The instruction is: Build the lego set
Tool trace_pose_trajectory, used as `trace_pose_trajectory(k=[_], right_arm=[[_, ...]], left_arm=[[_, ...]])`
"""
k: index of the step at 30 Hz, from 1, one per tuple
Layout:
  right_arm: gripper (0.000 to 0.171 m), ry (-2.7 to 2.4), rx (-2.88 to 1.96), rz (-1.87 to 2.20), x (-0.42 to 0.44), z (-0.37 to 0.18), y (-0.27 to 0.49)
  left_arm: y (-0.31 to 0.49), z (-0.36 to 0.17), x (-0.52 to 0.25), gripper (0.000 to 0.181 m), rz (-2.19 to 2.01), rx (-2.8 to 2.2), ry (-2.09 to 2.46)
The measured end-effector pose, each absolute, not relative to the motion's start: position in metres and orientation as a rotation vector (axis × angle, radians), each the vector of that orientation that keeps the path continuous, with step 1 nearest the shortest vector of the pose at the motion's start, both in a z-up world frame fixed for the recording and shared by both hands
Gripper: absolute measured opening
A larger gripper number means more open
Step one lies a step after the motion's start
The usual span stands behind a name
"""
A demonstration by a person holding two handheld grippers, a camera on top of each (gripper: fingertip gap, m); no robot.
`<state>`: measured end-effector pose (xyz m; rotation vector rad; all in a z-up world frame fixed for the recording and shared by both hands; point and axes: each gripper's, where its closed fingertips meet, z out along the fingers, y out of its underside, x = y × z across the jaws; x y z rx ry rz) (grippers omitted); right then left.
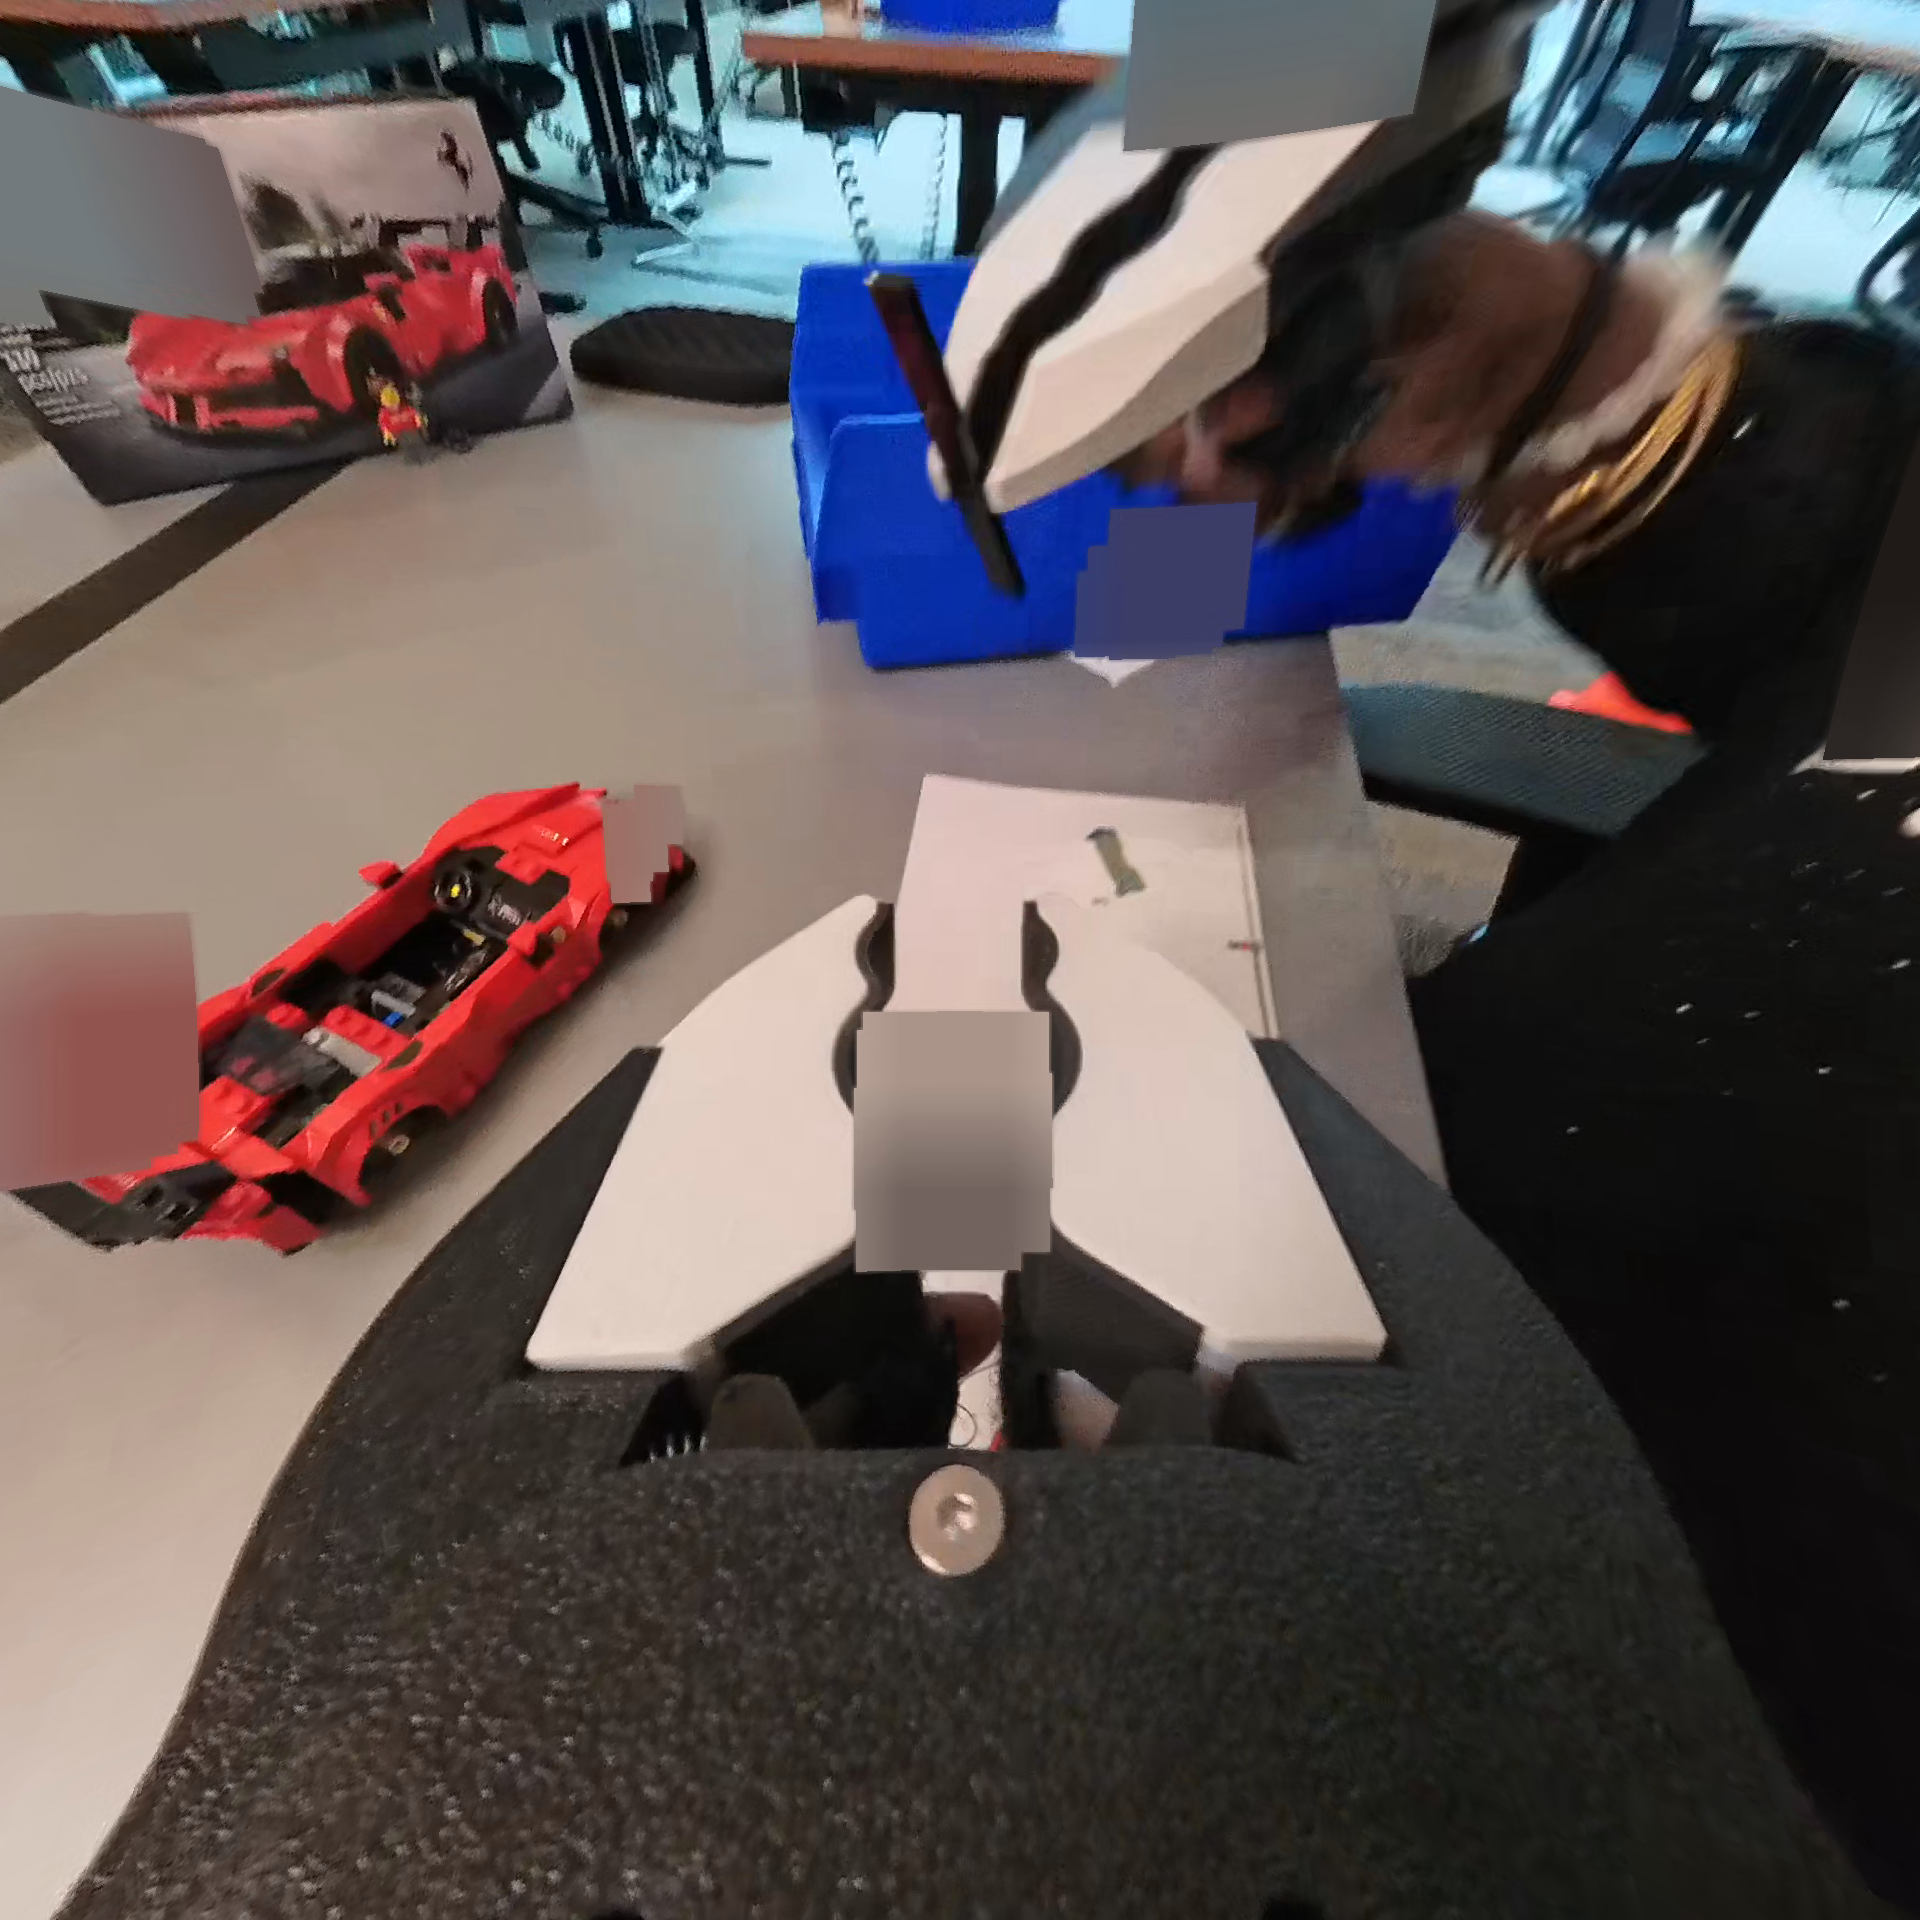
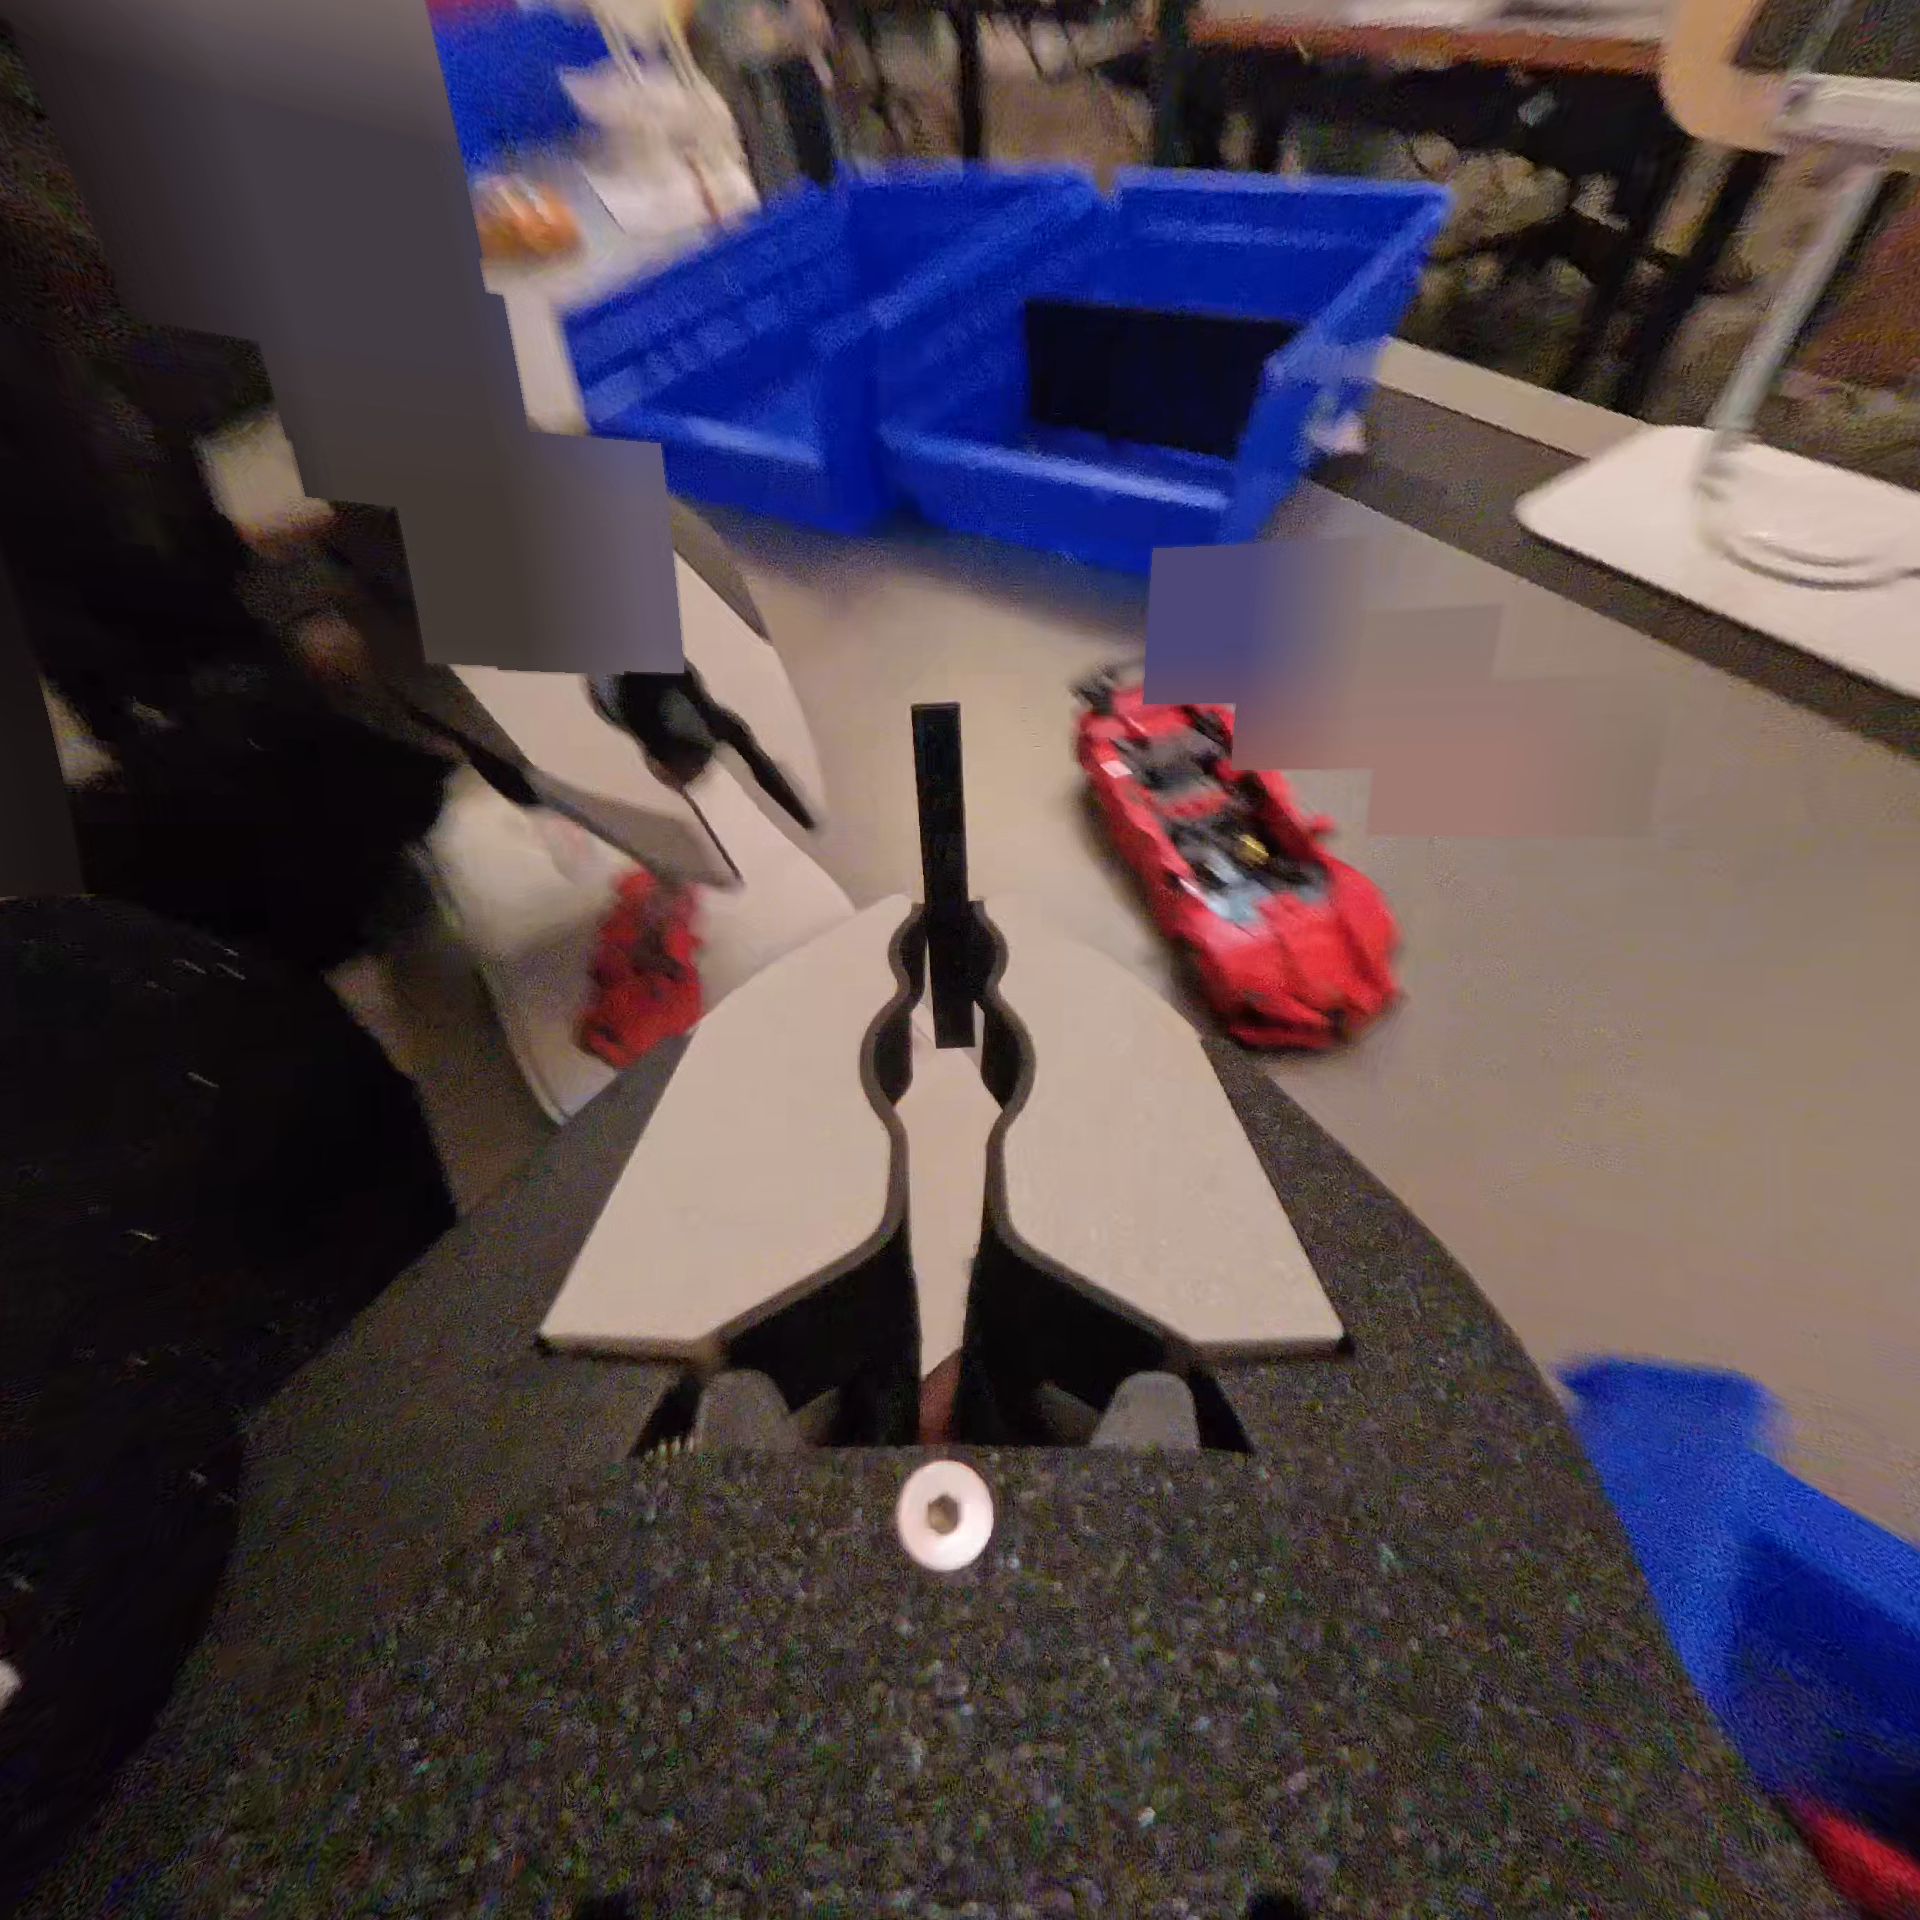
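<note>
- On the left, a part-built red Lego sports car (image 1: 416, 997) with an open cockpit lies on the pale grey surface (image 1: 582, 623), its long axis slanting from near-left to far-right.
- The left gripper (image 1: 956, 914) sits just right of the car, its pale fingers (image 1: 758, 1049) closed on a white instruction booklet (image 1: 1081, 852).
- The right gripper (image 1: 987, 416) hangs over the blue plastic bin (image 1: 914, 561), its fingers pinching a long thin black Lego strip (image 2: 943, 831) that points forward and up.
- From the right gripper the car lies ahead and lower right; the left gripper looks nearer, so the strip probably must travel across.
</note>
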<state>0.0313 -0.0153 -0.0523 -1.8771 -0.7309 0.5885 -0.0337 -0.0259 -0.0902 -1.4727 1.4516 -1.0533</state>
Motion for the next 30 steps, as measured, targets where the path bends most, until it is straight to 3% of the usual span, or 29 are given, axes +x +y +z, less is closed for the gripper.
trace_pose_trajectory(k=[2, 6, 20, 30], right_arm=[[0.008, -0.843, -1.99, 0.238, 0.065, -0.056, -0.024], [0.008, -0.912, -2.061, 0.014, 0.097, -0.054, -0.04], [0.008, -0.9, -2.07, 0.003, 0.125, -0.057, -0.054], [0.008, -0.962, -2.054, 0.161, 0.096, -0.079, -0.053]], left_arm=[[-0.021, -0.096, -0.035, 0.022, -1.022, -1.496, 1.459], [-0.017, -0.101, -0.034, 0.021, -1.023, -1.528, 1.464], [-0.012, -0.103, -0.047, 0.02, -0.869, -1.58, 1.474], [-0.008, -0.113, -0.066, 0.02, -0.788, -1.663, 1.473]])
